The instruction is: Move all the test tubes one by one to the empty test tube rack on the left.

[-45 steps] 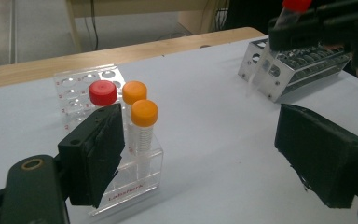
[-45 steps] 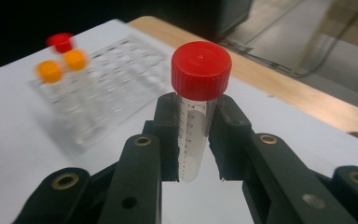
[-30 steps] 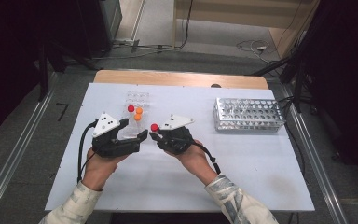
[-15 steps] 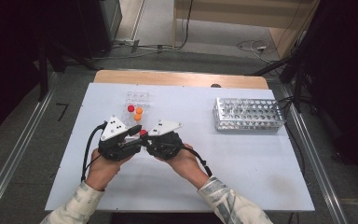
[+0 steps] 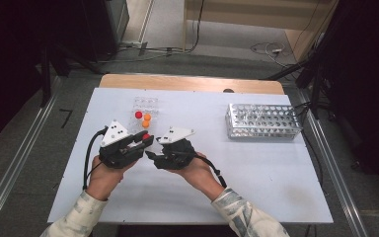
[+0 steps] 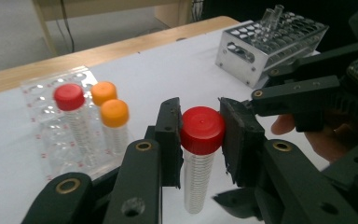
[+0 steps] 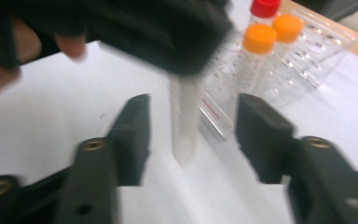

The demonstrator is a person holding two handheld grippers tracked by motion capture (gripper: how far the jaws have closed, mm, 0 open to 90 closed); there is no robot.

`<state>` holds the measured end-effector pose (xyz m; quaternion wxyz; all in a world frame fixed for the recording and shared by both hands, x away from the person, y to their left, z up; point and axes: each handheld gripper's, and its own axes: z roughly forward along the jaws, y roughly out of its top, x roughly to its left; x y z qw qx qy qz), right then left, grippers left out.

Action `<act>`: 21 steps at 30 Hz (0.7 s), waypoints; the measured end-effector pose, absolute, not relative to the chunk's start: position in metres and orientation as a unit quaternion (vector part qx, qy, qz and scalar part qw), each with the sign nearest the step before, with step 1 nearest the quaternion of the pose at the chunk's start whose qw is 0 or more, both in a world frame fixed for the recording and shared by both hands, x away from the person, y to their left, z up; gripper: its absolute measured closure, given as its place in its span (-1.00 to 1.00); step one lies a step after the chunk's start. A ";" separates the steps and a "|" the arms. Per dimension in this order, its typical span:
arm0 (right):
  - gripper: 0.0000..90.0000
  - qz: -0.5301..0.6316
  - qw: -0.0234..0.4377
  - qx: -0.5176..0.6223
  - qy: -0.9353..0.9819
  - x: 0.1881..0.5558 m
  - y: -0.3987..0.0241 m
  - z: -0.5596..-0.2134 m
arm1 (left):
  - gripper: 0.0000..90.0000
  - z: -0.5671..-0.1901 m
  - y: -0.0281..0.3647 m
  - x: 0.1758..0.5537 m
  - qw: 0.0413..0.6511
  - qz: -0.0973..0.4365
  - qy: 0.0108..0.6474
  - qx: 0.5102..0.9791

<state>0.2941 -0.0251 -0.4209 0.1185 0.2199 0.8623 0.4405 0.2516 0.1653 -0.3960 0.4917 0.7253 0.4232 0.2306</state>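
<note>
A clear tube with a red cap [image 6: 201, 128] hangs upright just above the white table [image 5: 256, 163]. My left gripper [image 6: 200, 140] is shut on its cap, its jaws having just been closing onto it. My right gripper [image 7: 191, 126] faces it from the right in the high view. Its jaws have just been opening and stand wide, with the tube's lower end [image 7: 184, 121] between them and touching neither pad. In the high view the red cap [image 5: 146, 137] shows where the left gripper [image 5: 140, 142] and right gripper [image 5: 153, 155] meet.
A clear plastic rack [image 6: 56, 140] behind the grippers holds one red-capped tube [image 6: 69, 97] and two orange-capped ones [image 6: 114, 113]. A metal tube rack [image 5: 262, 121] stands at the right back of the table. A wooden strip [image 5: 192, 83] runs along the far edge.
The two hands came together at the table's middle. The red-capped tube passed from the right gripper, whose jaws opened, to the left gripper, whose jaws closed on the cap.
</note>
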 end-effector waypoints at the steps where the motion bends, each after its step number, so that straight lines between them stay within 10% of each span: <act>1: -0.26 0.436 0.116 0.226 0.863 0.295 -0.027 -0.421 | 0.55 -0.393 0.168 0.251 0.491 0.235 0.426 0.723; 21: -0.42 0.422 0.130 0.280 0.852 0.307 -0.073 -0.425 | 0.55 -0.371 0.192 0.291 0.476 0.304 0.472 0.676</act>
